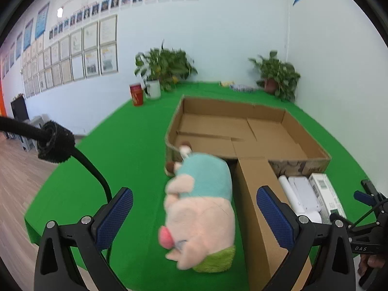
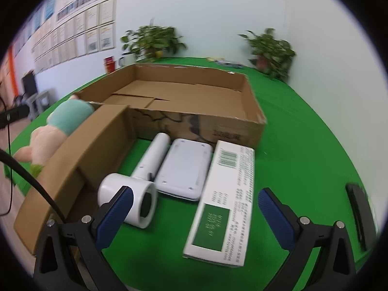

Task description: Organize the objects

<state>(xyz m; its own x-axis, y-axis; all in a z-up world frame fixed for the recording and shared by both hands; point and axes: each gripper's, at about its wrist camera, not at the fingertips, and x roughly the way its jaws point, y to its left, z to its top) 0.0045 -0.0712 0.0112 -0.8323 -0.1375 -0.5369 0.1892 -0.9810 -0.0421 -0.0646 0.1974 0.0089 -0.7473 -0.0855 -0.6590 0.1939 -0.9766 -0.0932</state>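
Both grippers wide, empty: left gripper point(image 1: 194, 214) should straddle plush pig point(image 1: 201, 208) mid-body beside cardboard box point(image 1: 300, 145), then squeeze.

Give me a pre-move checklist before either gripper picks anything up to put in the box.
1. Left gripper open, nothing held: ok.
2. Right gripper open, nothing held: ok.
3. Plush toy lies between the left fingers' line, outside the cardboard box: ok.
4. Box floor free to receive items: ok.
5. White hair dryer, white flat device and green-and-white carton lie apart enough to grip singly: cannot tell.
6. Folded-out box flap clear of the left approach: not ok.
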